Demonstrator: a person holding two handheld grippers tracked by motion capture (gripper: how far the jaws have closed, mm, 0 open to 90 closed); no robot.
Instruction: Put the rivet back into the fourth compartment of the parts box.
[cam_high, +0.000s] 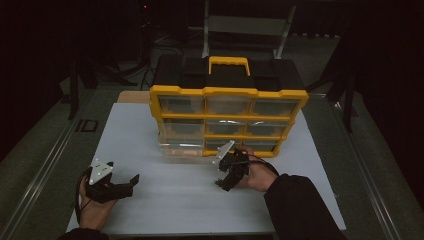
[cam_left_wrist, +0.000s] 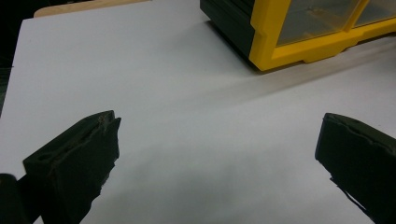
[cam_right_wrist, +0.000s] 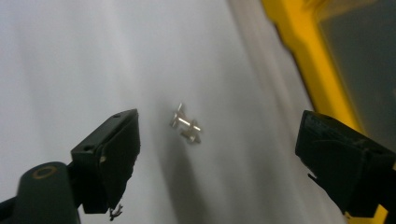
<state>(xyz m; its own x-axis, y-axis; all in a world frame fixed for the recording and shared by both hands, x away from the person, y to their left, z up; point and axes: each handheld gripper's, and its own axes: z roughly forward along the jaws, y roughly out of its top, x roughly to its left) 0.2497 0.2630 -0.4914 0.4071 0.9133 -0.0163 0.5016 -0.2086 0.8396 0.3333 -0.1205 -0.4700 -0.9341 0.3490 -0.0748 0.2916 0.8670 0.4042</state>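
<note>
A yellow and black organizer case with clear drawers stands upright on the white table. Its lower left drawer sticks out a little. A few small silvery metal parts lie on the table. My right gripper hovers over them, open, with the parts ahead between its jaws and untouched. In the high view the right gripper is just in front of the case's bottom row, tilted down and to the left. My left gripper rests open near the front left of the table, nothing between its jaws.
The case's yellow corner lies ahead and to the right of the left gripper. A wooden board edge shows behind the table's far left corner. Dark floor and stand legs surround the table.
</note>
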